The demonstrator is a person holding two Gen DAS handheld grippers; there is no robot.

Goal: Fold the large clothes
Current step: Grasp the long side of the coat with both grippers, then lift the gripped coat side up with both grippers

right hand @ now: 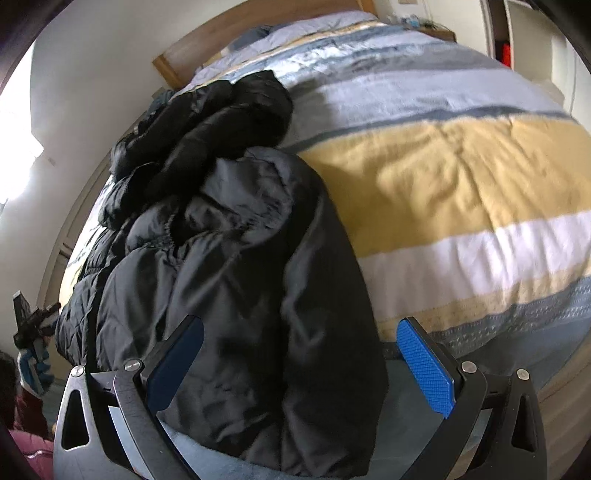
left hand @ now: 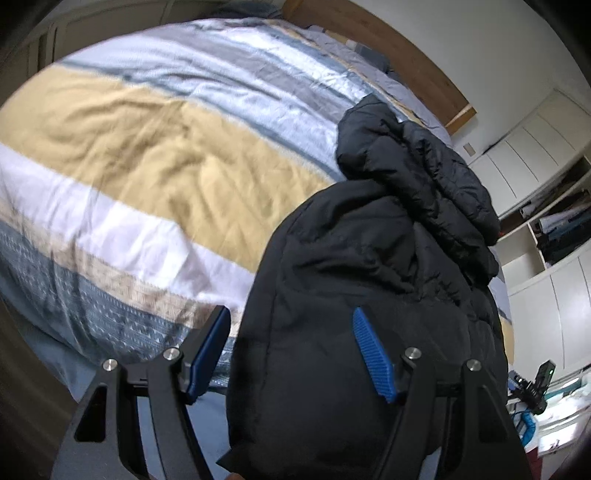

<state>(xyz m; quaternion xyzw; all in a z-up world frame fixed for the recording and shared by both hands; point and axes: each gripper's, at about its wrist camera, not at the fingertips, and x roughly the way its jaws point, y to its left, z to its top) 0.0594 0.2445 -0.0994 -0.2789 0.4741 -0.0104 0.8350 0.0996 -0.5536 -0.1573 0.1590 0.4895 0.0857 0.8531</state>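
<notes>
Tongs first. Left gripper [left hand: 291, 350] has its jaws spread wide; the blue pads [left hand: 373, 356] press on nothing, though the near end of the black padded jacket [left hand: 351, 295] bulges into the gap between them. One pad stands out against the jacket's front, the other sits off its edge, over the bedding. Right gripper [right hand: 301, 363] is likewise parted wide, with the jacket's hanging end filling most of the space between its fingers [right hand: 424, 369]; whether either pad touches the cloth cannot be told from this angle.

Jacket: lies bunched and roughly doubled over near one side of the bed, its lower end drooping over the foot edge toward both tools. A second dark quilted bundle [left hand: 436, 173] is heaped on its far part; whether this is a sleeve, hood or another garment cannot be told.

Surroundings: striped duvet [left hand: 147, 147] in yellow, white, grey and blue covers the bed, creased. Wooden headboard [right hand: 229, 33] stands at the far end. White cupboards [left hand: 535, 147] line the wall beyond.
</notes>
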